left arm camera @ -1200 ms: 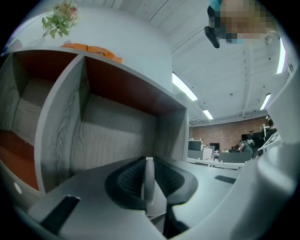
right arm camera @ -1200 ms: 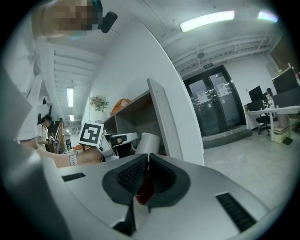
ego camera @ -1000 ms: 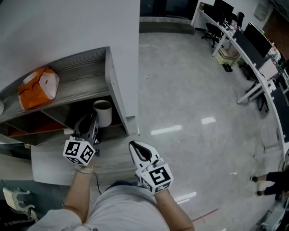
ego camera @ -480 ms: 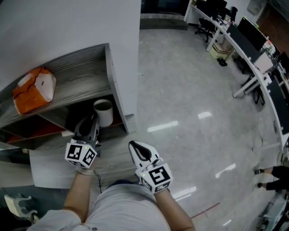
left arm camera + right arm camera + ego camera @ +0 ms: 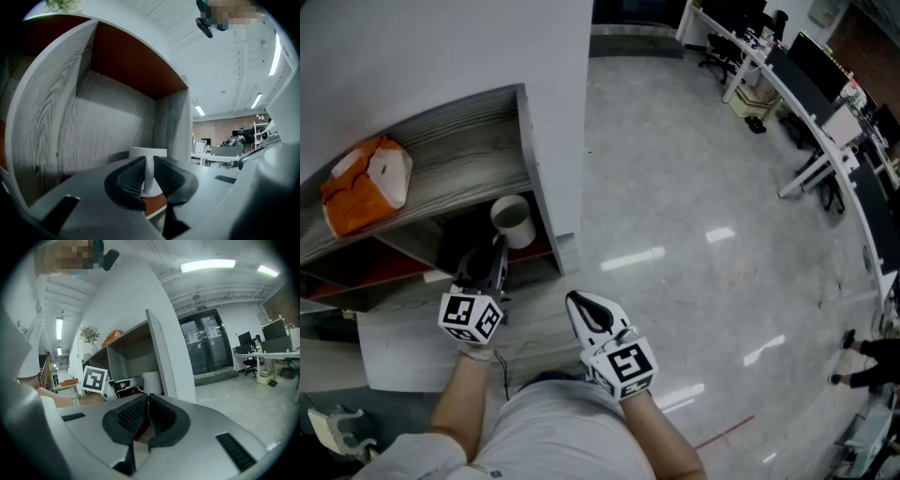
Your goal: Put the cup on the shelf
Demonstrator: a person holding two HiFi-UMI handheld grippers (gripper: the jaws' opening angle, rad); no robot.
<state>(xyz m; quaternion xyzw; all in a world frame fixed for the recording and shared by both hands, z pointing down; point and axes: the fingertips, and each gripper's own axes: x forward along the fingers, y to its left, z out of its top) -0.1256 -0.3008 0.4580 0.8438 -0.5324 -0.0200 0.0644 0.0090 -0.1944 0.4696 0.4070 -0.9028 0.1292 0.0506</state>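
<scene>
Left gripper [image 5: 494,247] clamped on cup [image 5: 513,221] inside lower shelf [image 5: 478,141] compartment, right gripper [image 5: 575,299] closed, empty, beside shelf

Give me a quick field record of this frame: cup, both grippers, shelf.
cup: white, upright, in the lower compartment of the shelf, beside its right side wall
left gripper: jaws pinched on the cup's near wall
right gripper: jaws together, nothing between them, outside the shelf
shelf top: orange bag lies on it
task state: cup inside the compartment, not yet released
</scene>
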